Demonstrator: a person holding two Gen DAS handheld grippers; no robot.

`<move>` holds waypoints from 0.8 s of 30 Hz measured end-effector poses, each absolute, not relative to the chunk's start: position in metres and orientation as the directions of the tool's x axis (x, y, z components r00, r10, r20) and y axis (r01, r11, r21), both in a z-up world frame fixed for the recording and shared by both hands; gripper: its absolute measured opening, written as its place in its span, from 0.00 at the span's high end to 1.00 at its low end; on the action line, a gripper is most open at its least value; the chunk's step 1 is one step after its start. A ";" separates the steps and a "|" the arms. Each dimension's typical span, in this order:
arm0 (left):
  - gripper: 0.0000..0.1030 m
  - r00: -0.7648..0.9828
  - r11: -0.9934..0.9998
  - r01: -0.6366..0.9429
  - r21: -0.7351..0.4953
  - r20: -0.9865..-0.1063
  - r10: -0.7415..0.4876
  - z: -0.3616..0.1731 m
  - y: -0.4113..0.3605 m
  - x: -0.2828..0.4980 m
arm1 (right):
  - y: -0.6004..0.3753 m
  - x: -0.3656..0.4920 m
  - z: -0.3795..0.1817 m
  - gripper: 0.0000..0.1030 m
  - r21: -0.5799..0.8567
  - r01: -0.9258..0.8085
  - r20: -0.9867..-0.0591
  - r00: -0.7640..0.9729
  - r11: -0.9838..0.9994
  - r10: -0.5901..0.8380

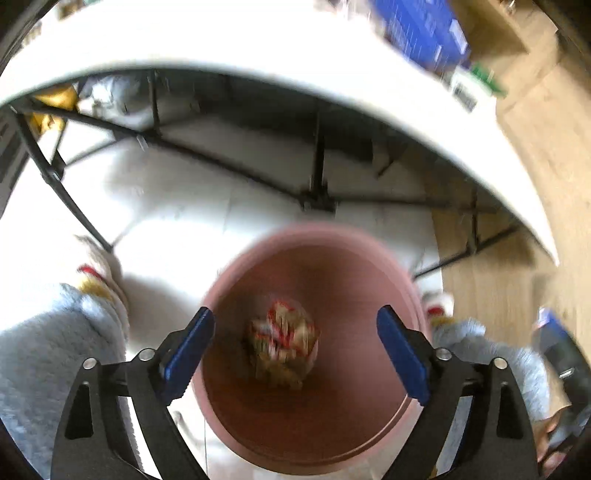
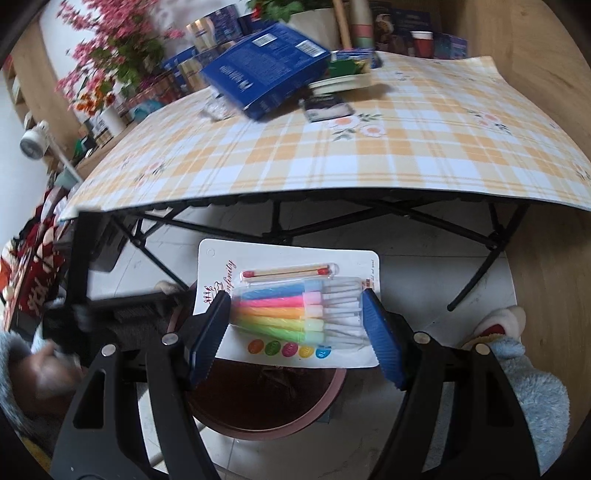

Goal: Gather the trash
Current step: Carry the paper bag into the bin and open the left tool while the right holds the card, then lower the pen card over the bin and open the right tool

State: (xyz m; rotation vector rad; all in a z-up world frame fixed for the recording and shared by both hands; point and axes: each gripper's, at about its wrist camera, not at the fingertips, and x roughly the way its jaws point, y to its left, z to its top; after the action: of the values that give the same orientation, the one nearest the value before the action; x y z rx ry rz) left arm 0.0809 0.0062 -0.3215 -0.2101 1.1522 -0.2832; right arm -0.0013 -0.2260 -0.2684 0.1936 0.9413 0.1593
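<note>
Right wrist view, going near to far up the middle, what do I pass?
Pink bin → candle pack held in the right gripper → checked tablecloth → blue box → white flowerpot.

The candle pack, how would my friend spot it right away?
Find the checked table, then look down in front of it to the pink bin on the floor. Over the bin, the right gripper holds a white card: that is the candle pack. Only it has rainbow candles in a row and two red-tipped matches.
</note>
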 end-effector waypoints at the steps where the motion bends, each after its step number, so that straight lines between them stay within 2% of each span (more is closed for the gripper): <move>1: 0.13 0.415 0.946 0.112 -0.304 -0.851 -0.323 -0.311 0.010 0.078 | -0.224 -0.001 -0.270 0.30 0.230 -0.057 -0.786 0.578 0.971 0.220; 11: 0.09 0.759 0.985 0.080 -0.152 -0.632 -0.160 -0.203 0.067 0.046 | -0.197 0.009 -0.293 0.30 0.174 -0.101 -0.812 0.548 0.980 0.201; 15: 0.08 0.820 0.996 0.066 -0.062 -0.566 -0.089 -0.185 0.079 0.032 | -0.176 0.015 -0.307 0.30 0.139 -0.159 -0.832 0.516 0.977 0.202; 18: 0.07 0.852 0.998 0.040 -0.041 -0.521 -0.056 -0.178 0.089 0.020 | -0.162 0.018 -0.320 0.30 0.129 -0.203 -0.855 0.473 0.971 0.212; 20: 0.07 0.861 0.998 0.023 -0.050 -0.507 -0.045 -0.179 0.094 0.015 | -0.155 0.019 -0.327 0.30 0.120 -0.227 -0.870 0.444 0.966 0.212; 24: 0.07 0.838 0.999 0.005 -0.053 -0.545 -0.033 -0.188 0.099 0.018 | -0.153 0.021 -0.332 0.30 0.120 -0.226 -0.885 0.416 0.967 0.207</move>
State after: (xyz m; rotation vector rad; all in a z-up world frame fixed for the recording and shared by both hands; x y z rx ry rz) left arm 0.0181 0.0986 -0.1877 -0.0499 0.5769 -0.0203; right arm 0.0209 -0.1528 -0.3324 -0.0190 1.1084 0.2721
